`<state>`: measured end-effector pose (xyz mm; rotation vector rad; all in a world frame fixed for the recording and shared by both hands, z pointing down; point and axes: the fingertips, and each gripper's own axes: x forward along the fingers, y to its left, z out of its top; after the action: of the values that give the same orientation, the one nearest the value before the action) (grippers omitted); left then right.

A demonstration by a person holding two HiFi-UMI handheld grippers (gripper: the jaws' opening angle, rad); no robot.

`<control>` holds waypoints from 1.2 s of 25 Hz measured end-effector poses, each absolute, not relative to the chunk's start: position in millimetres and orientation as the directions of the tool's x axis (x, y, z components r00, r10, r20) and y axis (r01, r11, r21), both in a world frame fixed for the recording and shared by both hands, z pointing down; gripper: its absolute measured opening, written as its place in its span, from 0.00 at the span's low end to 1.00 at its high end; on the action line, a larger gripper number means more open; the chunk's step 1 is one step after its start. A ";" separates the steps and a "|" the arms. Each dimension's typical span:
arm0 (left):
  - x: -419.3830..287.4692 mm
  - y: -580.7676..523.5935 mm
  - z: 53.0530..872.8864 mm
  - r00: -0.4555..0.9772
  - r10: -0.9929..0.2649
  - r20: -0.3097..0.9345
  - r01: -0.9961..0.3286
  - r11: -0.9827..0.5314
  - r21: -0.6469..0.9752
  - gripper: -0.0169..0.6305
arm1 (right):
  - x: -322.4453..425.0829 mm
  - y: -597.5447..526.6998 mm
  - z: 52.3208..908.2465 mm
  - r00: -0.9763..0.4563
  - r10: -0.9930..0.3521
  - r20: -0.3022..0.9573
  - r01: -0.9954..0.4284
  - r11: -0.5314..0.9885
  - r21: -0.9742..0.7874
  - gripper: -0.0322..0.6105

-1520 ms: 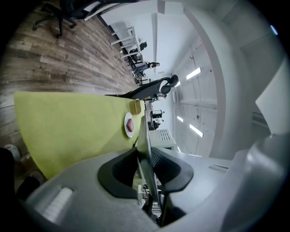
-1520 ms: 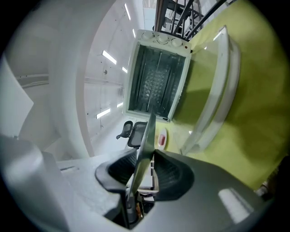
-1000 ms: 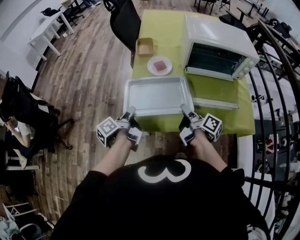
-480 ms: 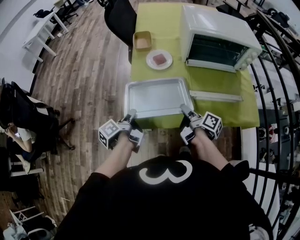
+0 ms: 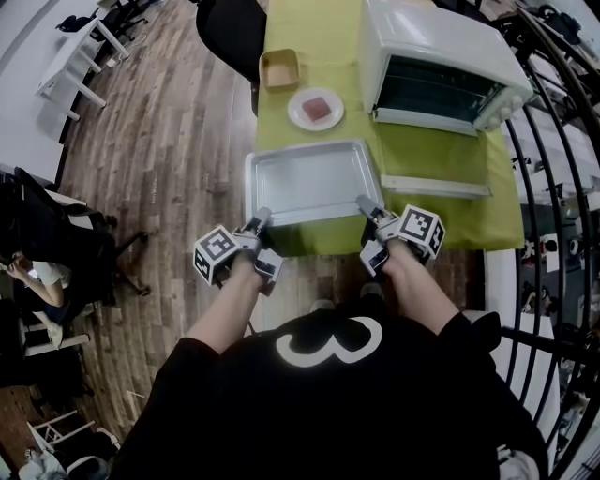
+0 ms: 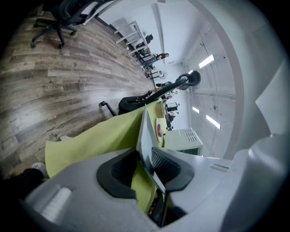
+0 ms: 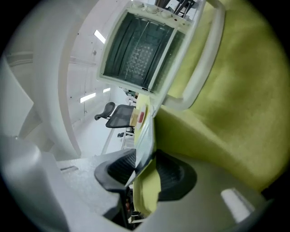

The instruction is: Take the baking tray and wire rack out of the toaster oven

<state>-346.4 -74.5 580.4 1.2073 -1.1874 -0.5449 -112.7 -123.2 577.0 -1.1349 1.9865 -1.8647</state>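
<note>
The silver baking tray (image 5: 309,180) lies flat on the green tablecloth (image 5: 319,28) at the near edge of the table. My left gripper (image 5: 261,217) holds its near left corner and my right gripper (image 5: 364,203) its near right corner. In the left gripper view the tray rim (image 6: 144,131) and a fold of cloth sit between the pads of the left gripper (image 6: 144,165), whose jaws are opening. In the right gripper view the rim (image 7: 146,136) is pinched in the right gripper (image 7: 146,170). The white toaster oven (image 5: 436,70) stands behind with its door (image 5: 441,186) folded down. Thin rack bars show inside the oven (image 7: 138,52).
A white plate with a pink slice (image 5: 316,108) and a small brown box (image 5: 279,68) stand behind the tray. A black chair (image 5: 230,28) is at the table's far left. Dark railings (image 5: 553,187) run along the right; wooden floor lies to the left.
Both grippers have come down with the tray, which now rests on the cloth at the table's near edge. The head view has shifted forward over the table.
</note>
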 end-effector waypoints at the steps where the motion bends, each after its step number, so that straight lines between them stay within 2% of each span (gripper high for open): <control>1: -346.3 -76.6 581.9 0.367 -0.837 0.407 -0.273 0.321 0.907 0.19 | -114.0 -124.7 578.4 -0.697 -0.617 0.366 -0.413 -0.072 -0.908 0.26; 5: -340.3 -83.7 582.6 0.475 -0.776 0.415 -0.411 0.221 0.884 0.22 | -119.4 -128.0 582.8 -0.727 -0.551 0.410 -0.488 -0.004 -0.873 0.29; 9: -329.0 -80.5 579.6 0.595 -0.681 0.427 -0.522 0.077 0.850 0.33 | -126.0 -124.9 580.6 -0.766 -0.479 0.429 -0.532 0.098 -0.841 0.42; 12: -323.3 -74.2 579.4 0.639 -0.599 0.482 -0.632 -0.052 0.774 0.37 | -132.2 -116.8 580.2 -0.792 -0.386 0.473 -0.579 0.229 -0.783 0.48; 14: -321.0 -71.4 579.8 0.644 -0.555 0.526 -0.687 -0.119 0.717 0.43 | -134.4 -110.5 583.0 -0.784 -0.318 0.533 -0.618 0.327 -0.715 0.48; 15: -320.2 -70.3 579.9 0.645 -0.540 0.541 -0.702 -0.137 0.699 0.45 | -134.3 -108.7 584.0 -0.778 -0.300 0.552 -0.629 0.356 -0.691 0.51; 20: -320.4 -65.8 582.6 0.649 -0.490 0.582 -0.724 -0.164 0.670 0.48 | -133.6 -103.7 585.8 -0.779 -0.271 0.565 -0.625 0.390 -0.676 0.51; 25: -319.5 -57.5 583.6 0.669 -0.434 0.604 -0.734 -0.258 0.628 0.49 | -132.6 -92.5 588.1 -0.775 -0.204 0.598 -0.611 0.486 -0.625 0.52; 30: -320.0 -45.0 593.2 0.605 -0.371 0.704 -0.787 -0.415 0.457 0.49 | -130.8 -88.8 589.9 -0.768 -0.191 0.611 -0.609 0.514 -0.605 0.52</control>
<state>-320.0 -45.0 593.2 2.0227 -0.9142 0.6522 -130.8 -88.8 589.9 -0.8948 3.1274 -1.6138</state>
